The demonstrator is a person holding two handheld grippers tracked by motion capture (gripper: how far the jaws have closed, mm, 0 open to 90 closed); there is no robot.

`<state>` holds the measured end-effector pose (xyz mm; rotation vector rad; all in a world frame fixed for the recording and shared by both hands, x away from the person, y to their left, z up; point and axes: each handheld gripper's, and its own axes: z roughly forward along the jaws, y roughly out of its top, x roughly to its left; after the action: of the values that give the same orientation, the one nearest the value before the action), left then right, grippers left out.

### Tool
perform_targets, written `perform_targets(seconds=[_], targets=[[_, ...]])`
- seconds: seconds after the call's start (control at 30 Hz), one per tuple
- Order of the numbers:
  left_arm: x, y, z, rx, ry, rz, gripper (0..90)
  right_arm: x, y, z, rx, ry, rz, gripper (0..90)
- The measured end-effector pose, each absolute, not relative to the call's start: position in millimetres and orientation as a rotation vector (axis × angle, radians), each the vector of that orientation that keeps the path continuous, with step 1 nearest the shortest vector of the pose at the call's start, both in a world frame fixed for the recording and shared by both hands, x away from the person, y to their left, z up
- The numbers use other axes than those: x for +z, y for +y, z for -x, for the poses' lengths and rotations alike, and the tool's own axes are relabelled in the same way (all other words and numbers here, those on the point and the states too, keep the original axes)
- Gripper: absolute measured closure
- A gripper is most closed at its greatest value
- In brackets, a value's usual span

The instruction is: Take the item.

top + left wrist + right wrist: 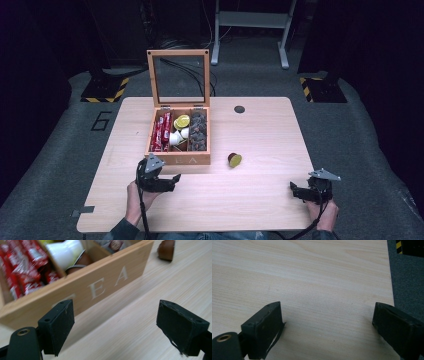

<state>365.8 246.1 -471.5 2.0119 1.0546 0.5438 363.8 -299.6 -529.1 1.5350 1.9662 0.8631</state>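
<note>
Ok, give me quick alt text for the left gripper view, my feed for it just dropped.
The left gripper has its two black jaws wide open with nothing between them, low over the pale wooden table. Just beyond stands the wooden box lettered TEA, with red packets and a white capsule inside, and a brown capsule lies on the table past its corner.

table (260, 145): pale wood with fine, light-brown grain lines
tea box (178, 159): honey-coloured wood, white letters "TEA" on its front wall
box lid (178, 53): same honey wood frame around a clear pane
sachets (161, 131): red with white print, in the left compartment
cups (176, 137): white, in the middle compartment
capsule in box (182, 120): yellow-green top
packets (198, 131): grey-brown, in the right compartment
loose capsule (234, 160): brown body, yellow face
left gripper (175, 178): black, grey plate on top
right gripper (292, 187): black, grey plate on top
floor (60, 150): grey carpet with a dark "6"
stand bases (105, 90): black with yellow-and-black hazard stripes
</note>
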Motion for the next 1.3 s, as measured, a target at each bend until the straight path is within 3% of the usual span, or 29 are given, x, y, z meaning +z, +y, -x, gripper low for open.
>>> perform_targets(seconds=[0.53, 0.8, 1.3], targets=[[-507, 319, -344, 0.648, 1.323, -1.891, 12.6, -529, -300, -364, 0.862, 1.961, -1.544, 8.8], [-527, 350, -352, 0.618, 1.468, -1.859, 8.1, -529, -300, -364, 0.862, 1.960, -1.544, 8.8], [-532, 361, -362, 0.643, 1.486, -1.912, 2.0, -529, -300, -364, 0.866, 1.963, -1.539, 8.6]])
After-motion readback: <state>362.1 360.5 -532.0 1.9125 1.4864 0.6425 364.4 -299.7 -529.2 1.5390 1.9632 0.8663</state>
